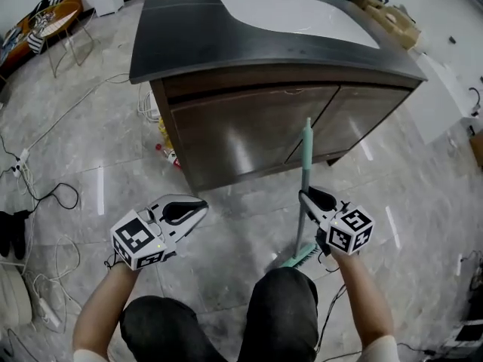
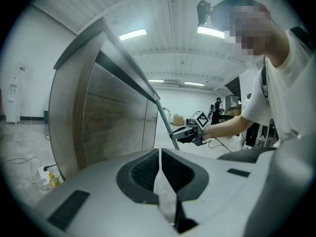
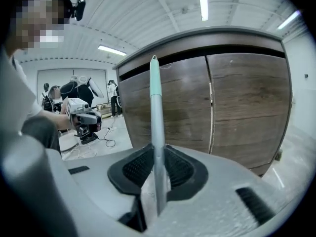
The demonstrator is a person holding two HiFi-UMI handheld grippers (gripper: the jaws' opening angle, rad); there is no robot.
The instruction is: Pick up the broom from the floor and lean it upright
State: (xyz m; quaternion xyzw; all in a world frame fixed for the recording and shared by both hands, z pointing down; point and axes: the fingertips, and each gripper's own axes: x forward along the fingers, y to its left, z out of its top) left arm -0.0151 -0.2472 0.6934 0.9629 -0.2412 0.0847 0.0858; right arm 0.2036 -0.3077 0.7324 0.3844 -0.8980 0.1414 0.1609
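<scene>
One slim pale-green plastic broom, probably light, stiff and slippery: shaft upright, pinched mid-length in right tongs, bristle head below them. Left tongs pressed together, empty, well apart.

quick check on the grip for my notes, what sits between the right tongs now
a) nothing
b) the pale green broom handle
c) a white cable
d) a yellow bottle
b: the right gripper view shows the pale green broom handle rising between the right tongs, which are closed on it, in front of the dark wooden cabinet.
</scene>
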